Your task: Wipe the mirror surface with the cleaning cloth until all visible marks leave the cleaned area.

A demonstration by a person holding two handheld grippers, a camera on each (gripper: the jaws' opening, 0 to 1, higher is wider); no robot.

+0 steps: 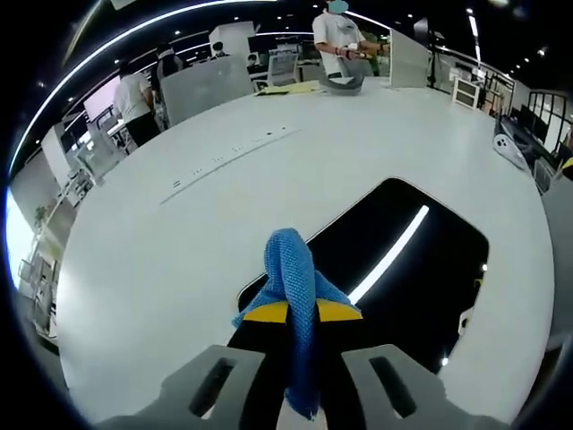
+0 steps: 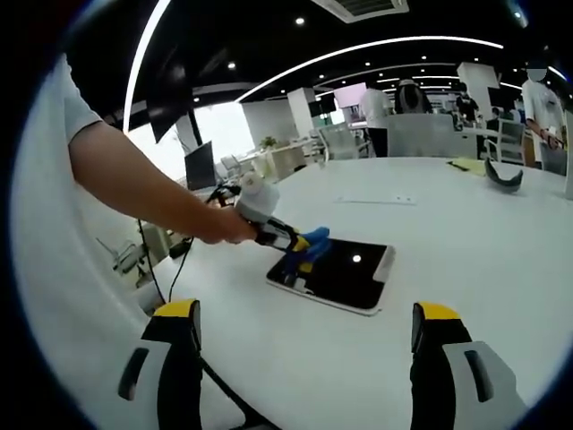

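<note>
A dark rectangular mirror (image 1: 412, 260) with a pale rim lies flat on the white table (image 1: 179, 242) and reflects ceiling light strips. My left gripper (image 1: 303, 312) is shut on a blue cleaning cloth (image 1: 291, 278), which sticks up between the yellow tips over the mirror's near corner. In the right gripper view the mirror (image 2: 349, 276) lies mid-table, with a person's arm holding the left gripper (image 2: 288, 240) and the blue cloth (image 2: 315, 238) at its left corner. My right gripper (image 2: 306, 313) is held open, well short of the mirror, nothing between its jaws.
A person (image 1: 338, 36) stands at the table's far end by a grey curved object (image 1: 342, 85) and yellow paper (image 1: 291, 89). White partition panels (image 1: 206, 85) stand at the back. A white object (image 1: 510, 148) lies at the right edge. A cable (image 2: 166, 269) trails off the table's left side.
</note>
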